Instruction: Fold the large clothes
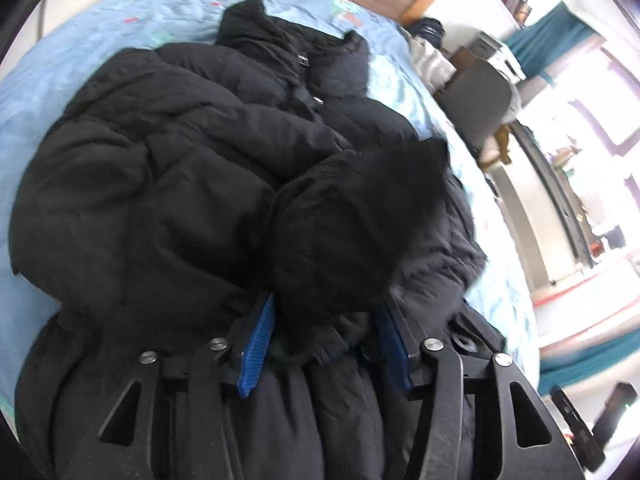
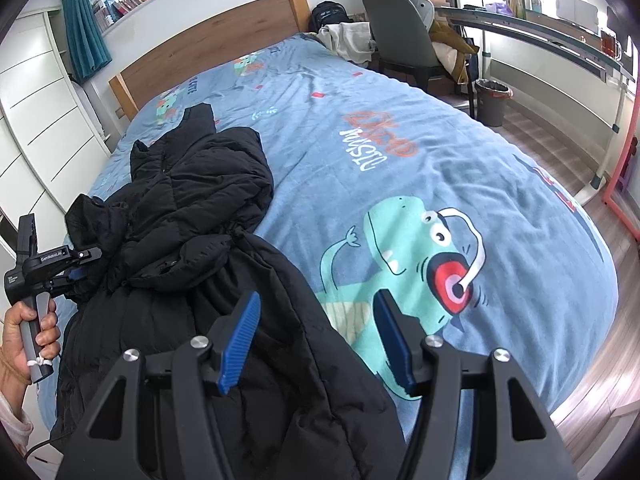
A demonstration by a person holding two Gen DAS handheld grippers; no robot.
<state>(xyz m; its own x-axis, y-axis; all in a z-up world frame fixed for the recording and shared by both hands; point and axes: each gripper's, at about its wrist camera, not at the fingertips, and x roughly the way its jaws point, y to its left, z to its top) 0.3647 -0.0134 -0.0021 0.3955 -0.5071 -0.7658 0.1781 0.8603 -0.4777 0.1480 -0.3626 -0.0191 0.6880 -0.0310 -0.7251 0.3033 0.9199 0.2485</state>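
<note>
We are working on a black puffer coat [image 2: 192, 216], which lies bunched along the left side of the bed [image 2: 400, 184], its collar toward the wooden headboard [image 2: 208, 44] and its long skirt running down under our tongs. We judge it bulky but light, soft and springy: the quilted fill will puff back after each fold, and the shell looks slick enough to slide on the dinosaur-print duvet. A pinch through a seam, the hem edge or the cuff should hold better than a grab at a fat quilted panel.

The left tongs [image 1: 324, 344] stand about half open with a dark, rounded fold of the coat, probably a sleeve end [image 1: 352, 232], bulging between the blue pads; the pads do not appear to press on it. The right tongs [image 2: 316, 340] are also about half open and hold nothing, hanging over the coat's right edge where it meets the duvet.

In the right wrist view a hand [image 2: 28, 336] grips the left tool's handle at the bed's left edge. The coat's hem is cut off below both views, the left view is blurred, and black on black hides where sleeves end.
</note>
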